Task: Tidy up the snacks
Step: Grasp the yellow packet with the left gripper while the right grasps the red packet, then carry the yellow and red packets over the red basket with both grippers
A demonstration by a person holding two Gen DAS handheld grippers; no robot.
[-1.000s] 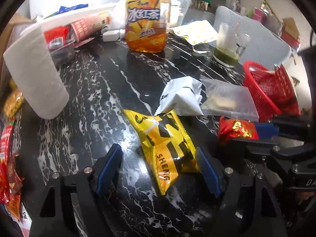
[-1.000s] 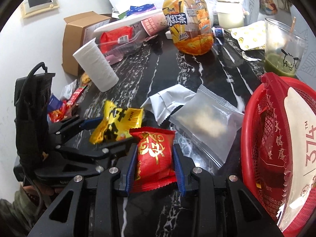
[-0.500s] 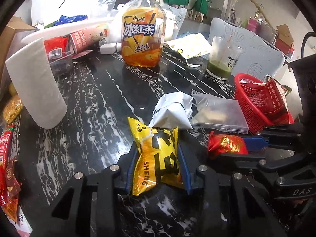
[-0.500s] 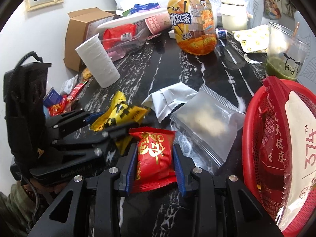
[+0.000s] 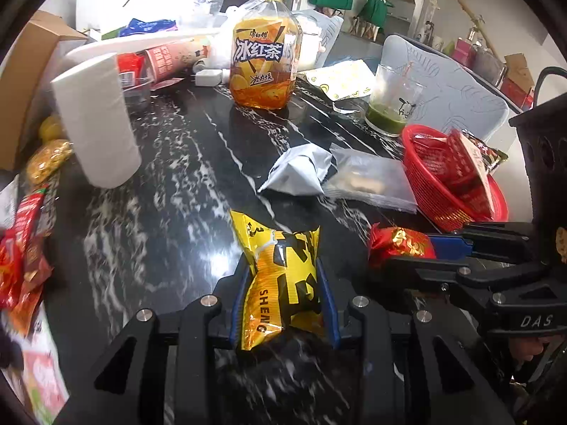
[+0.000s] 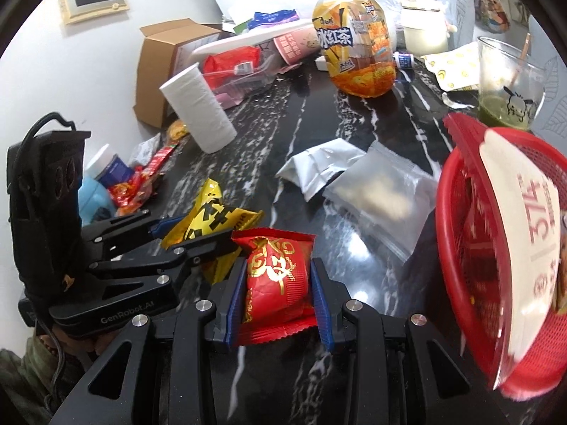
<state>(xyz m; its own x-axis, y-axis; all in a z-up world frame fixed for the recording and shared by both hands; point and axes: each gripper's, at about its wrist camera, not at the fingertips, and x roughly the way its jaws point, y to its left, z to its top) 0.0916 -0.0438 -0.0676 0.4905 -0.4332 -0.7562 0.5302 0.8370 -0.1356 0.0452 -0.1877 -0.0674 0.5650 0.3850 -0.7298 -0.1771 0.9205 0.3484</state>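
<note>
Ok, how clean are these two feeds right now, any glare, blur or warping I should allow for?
Left wrist view: bright glare patches on the black marble table, motion smear at the lower left edge, and the tea bottle bowed by the fisheye. Right wrist view: a glare spot on the table near the clear packet, the red basket stretched and soft at the right edge, dark corners in both.

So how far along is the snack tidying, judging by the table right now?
Partly done: the red basket already holds a couple of packets. In hand: the left gripper pinches the yellow packet, the right gripper the red packet. Left: the silver packet and clear bag.
</note>
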